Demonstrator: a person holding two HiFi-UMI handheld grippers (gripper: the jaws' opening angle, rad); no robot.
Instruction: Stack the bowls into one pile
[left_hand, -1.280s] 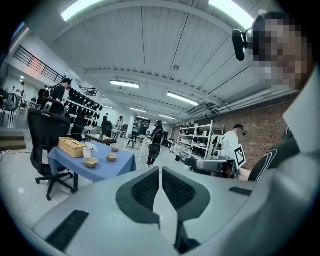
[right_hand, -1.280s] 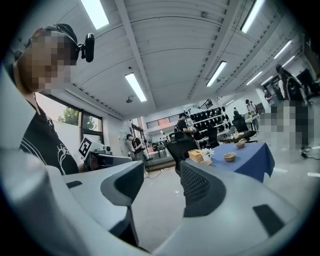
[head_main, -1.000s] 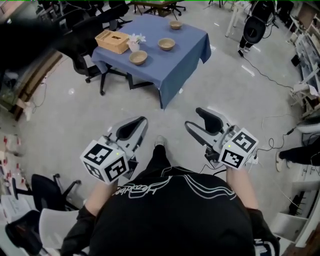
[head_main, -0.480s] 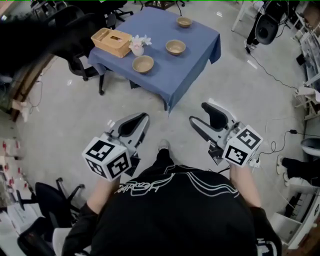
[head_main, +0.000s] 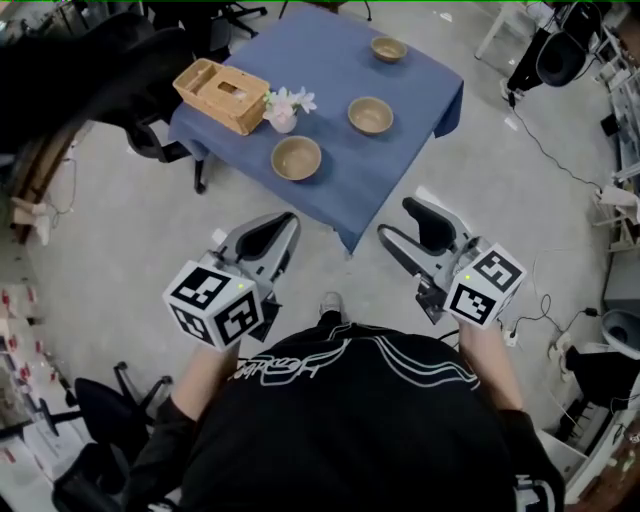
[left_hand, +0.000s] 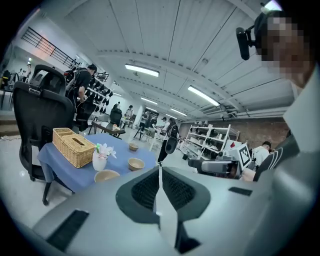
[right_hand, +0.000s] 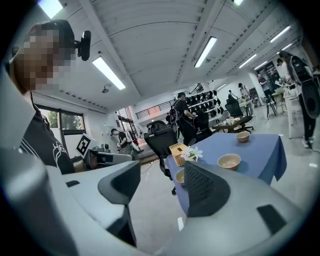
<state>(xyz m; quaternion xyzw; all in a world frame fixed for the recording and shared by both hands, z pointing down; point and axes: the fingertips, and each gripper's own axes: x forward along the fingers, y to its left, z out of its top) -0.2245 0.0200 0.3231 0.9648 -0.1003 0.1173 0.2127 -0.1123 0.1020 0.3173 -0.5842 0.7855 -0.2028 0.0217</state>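
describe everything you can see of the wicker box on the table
The box is rectangular and tan, woven, wicker by the look. Its top sits a little below a raised rim and has a long slot in the middle. It stands upright near a corner of the blue-clothed table, askew to the table's edges. Only the cloth is seen touching it. A small vase of flowers stands close beside it; whether they touch cannot be told.

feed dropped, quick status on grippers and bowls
Left gripper shut, empty. Right gripper just opened wide, empty. Near bowl, middle bowl, far bowl apart on table. Flower vase beside near bowl.
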